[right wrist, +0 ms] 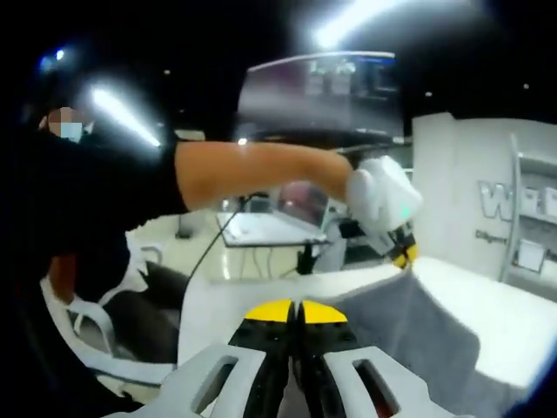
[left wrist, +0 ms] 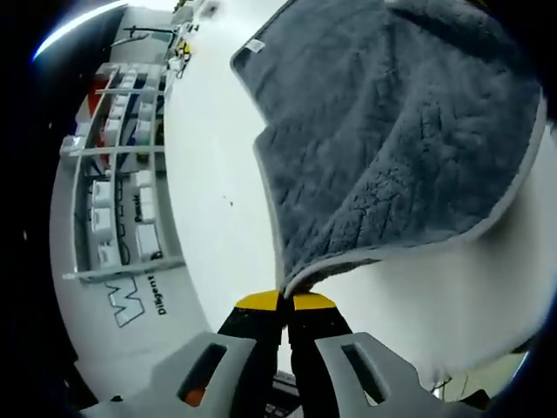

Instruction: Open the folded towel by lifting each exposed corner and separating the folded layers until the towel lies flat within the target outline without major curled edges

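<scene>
A grey fleecy towel [left wrist: 392, 131] with a pale hem spreads over the white table [left wrist: 209, 157]; its small label [left wrist: 254, 45] marks the far corner. My left gripper [left wrist: 285, 300] is shut on the near corner, and the cloth rises from its yellow tips. In the right gripper view, the left gripper [right wrist: 403, 254] sits in a white-gloved hand and lifts the towel [right wrist: 392, 331] by that corner. My right gripper [right wrist: 296, 311] has its yellow tips pressed together, and the towel's upper edge runs from them straight to the left gripper. The pinch itself is hidden behind the tips.
White shelving with boxes [left wrist: 122, 174] and a lettered white wall [left wrist: 130, 300] stand beyond the table's far side. A person's bare forearm [right wrist: 261, 170] reaches across. A white chair [right wrist: 96, 322] and another table [right wrist: 261, 228] are behind.
</scene>
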